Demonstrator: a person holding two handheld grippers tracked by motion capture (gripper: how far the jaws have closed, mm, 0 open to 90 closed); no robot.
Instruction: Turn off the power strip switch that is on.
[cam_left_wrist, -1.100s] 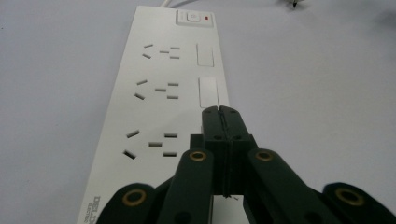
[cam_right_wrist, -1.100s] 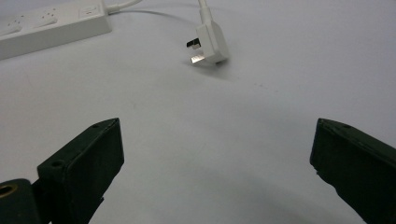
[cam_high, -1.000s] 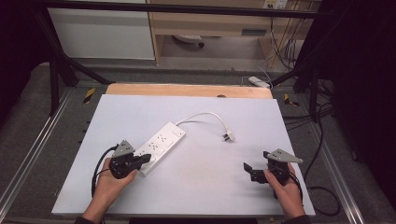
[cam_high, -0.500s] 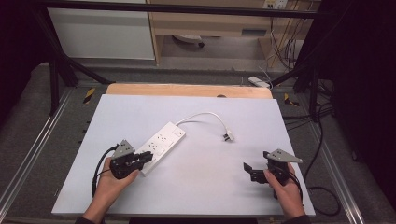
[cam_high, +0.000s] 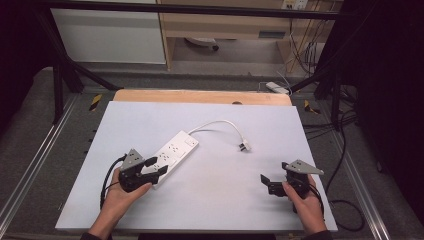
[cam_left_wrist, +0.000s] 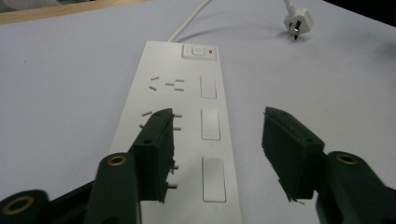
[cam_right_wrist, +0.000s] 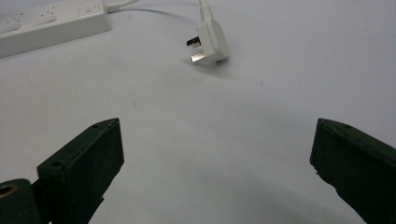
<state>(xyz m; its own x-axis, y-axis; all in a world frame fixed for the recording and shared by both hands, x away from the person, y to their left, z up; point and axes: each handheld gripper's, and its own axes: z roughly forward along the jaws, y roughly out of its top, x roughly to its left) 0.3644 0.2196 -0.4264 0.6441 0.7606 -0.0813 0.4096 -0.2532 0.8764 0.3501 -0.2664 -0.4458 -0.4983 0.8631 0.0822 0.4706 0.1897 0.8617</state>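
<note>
Your two hands each hold a gripper low over the near part of the surface, both with jaws apart.

Your left hand (cam_high: 119, 197) comes in from the bottom left and grips the black two-jaw left gripper (cam_high: 155, 166) with its grey three-cornered plate on top, jaws parted and pointing up and to the right in the high view. Your right hand (cam_high: 306, 202) comes in from the bottom right and holds the matching black right gripper (cam_high: 265, 183), jaws spread wide and pointing left.
</note>
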